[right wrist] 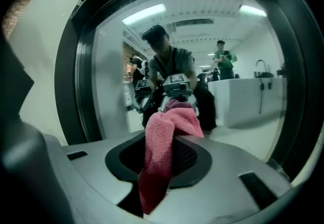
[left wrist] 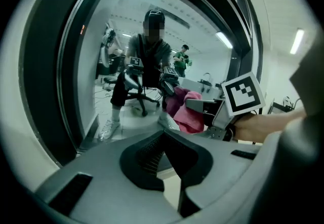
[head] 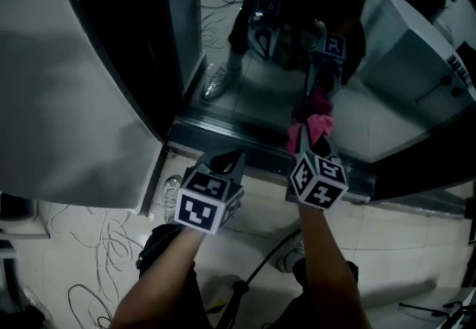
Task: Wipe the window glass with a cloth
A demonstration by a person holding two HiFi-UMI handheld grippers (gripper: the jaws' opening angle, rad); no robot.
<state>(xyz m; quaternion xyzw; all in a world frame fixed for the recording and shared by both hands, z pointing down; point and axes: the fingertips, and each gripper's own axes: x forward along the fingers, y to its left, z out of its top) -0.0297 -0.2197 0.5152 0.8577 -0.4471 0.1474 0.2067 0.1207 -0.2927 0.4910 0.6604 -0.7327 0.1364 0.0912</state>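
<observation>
Pink cloth (right wrist: 157, 157): clamped between right gripper (right wrist: 169, 116) jaws, tail hanging below them
Left gripper (left wrist: 164, 134): jaws together, nothing held, tip over bottom rail (head: 216, 135)
Window glass (head: 256, 93): cloth front touches it low, just above rail
Room: bare glass above and left

I can't tell if cloth (head: 315, 127) touches the glass (head: 256, 93). Its tail drops out of sight between right hand-held gripper (right wrist: 164, 154) jaws. Frame (head: 137, 45) runs out of shot top and right.
</observation>
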